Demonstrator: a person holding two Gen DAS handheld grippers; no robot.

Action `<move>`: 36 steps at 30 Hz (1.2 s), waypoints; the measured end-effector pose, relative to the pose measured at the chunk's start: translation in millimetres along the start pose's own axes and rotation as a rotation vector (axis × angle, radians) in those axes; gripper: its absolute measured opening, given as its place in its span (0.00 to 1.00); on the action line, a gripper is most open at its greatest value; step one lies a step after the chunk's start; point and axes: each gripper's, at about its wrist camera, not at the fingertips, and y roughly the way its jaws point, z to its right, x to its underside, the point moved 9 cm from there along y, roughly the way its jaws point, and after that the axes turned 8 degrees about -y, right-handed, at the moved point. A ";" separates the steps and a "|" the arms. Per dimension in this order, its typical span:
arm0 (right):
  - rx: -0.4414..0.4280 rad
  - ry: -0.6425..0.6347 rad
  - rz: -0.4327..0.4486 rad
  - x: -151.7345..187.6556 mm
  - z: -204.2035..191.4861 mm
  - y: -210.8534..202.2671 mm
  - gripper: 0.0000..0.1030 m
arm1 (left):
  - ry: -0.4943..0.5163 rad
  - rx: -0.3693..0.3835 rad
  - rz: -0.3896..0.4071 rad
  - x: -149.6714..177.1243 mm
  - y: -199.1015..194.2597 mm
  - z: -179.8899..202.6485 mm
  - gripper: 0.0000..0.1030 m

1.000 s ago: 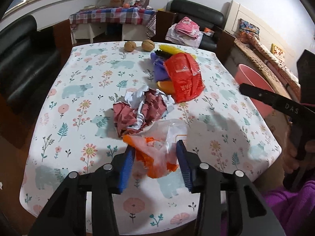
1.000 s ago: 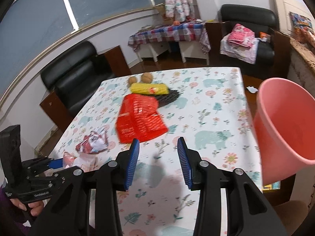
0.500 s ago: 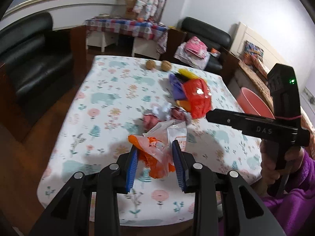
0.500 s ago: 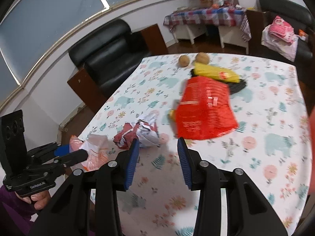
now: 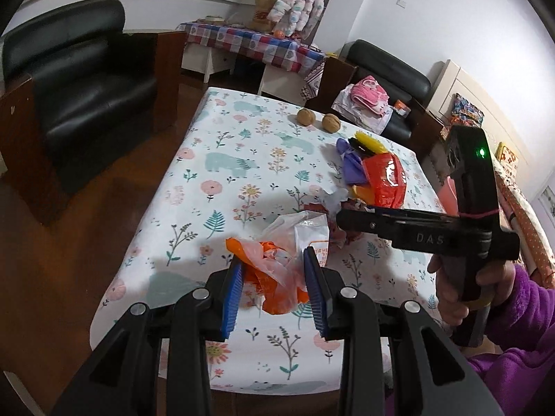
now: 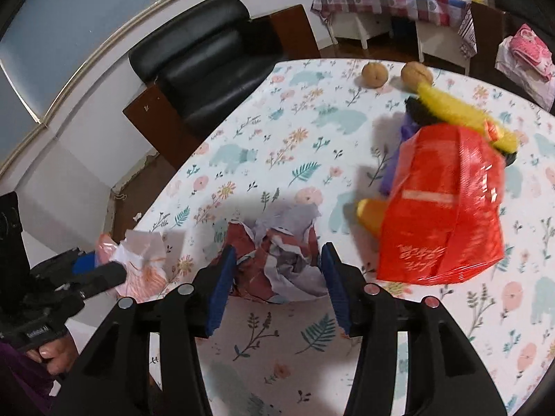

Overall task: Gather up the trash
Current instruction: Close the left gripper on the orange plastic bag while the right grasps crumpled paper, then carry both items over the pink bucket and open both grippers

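An orange and clear plastic bag [image 5: 288, 263] hangs between the blue pads of my left gripper [image 5: 274, 287], which is shut on it just above the table's near end. The same bag [image 6: 138, 260] and left gripper [image 6: 99, 270] show at the lower left of the right wrist view. A crumpled red and white paper wad [image 6: 277, 263] lies on the floral tablecloth [image 6: 277, 131]. My right gripper [image 6: 277, 284] straddles the wad with its jaws opening, the pads not pressing on it. In the left wrist view the right gripper [image 5: 347, 216] reaches in from the right, held by a hand in a purple sleeve.
Farther along the table lie a red plastic bag [image 6: 444, 208], a yellow packet [image 6: 461, 114], a purple item [image 5: 348, 166] and two round brown fruits [image 6: 374, 74]. A pink bin [image 5: 447, 194] stands beyond the table's right edge. A black armchair [image 5: 86, 93] is on the left.
The left gripper closed on the plastic bag and drew it back off the table. The right gripper swung left from the pink bin, came down over the crumpled paper, and its jaws widened.
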 end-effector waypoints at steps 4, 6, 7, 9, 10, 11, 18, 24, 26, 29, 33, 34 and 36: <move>-0.015 -0.034 -0.013 5.8 -7.6 -2.6 0.50 | -0.019 -0.002 -0.008 -0.9 3.0 -7.0 0.32; -0.035 -0.048 -0.031 14.3 -14.0 -3.7 0.50 | -0.022 -0.001 -0.009 -0.9 4.0 -8.3 0.32; -0.035 -0.054 -0.040 17.8 -15.9 -3.3 0.50 | -0.024 0.000 -0.010 -1.1 4.9 -8.9 0.32; -0.022 -0.071 -0.042 23.8 -19.1 -3.5 0.50 | -0.025 0.001 -0.013 -1.1 6.6 -9.4 0.32; -0.014 -0.079 -0.042 25.7 -20.2 -4.3 0.50 | -0.025 0.001 -0.015 -1.3 7.5 -9.5 0.32; -0.013 -0.080 -0.042 25.5 -20.3 -4.6 0.50 | -0.026 0.002 -0.016 -1.2 8.1 -9.1 0.32; 0.004 -0.085 -0.028 26.0 -19.7 -8.8 0.40 | -0.023 0.004 -0.011 -1.9 8.3 -7.0 0.32; 0.030 -0.089 0.004 23.9 -17.7 -20.8 0.22 | -0.010 0.002 0.005 -3.9 5.4 0.0 0.32; 0.031 -0.087 0.012 23.7 -16.8 -24.1 0.22 | -0.004 0.004 0.013 -6.3 3.9 3.8 0.32; 0.034 -0.091 0.027 23.6 -16.3 -30.2 0.21 | 0.003 0.006 0.021 -8.7 2.2 8.8 0.32; 0.035 -0.089 0.059 21.1 -15.6 -42.5 0.21 | 0.019 0.009 0.029 -11.5 1.9 17.6 0.32; 0.033 -0.085 0.069 19.9 -14.7 -47.0 0.21 | 0.021 0.010 0.030 -12.0 1.9 18.4 0.32; 0.040 -0.082 0.089 17.5 -12.8 -53.6 0.21 | 0.027 0.012 0.034 -13.8 1.5 22.3 0.32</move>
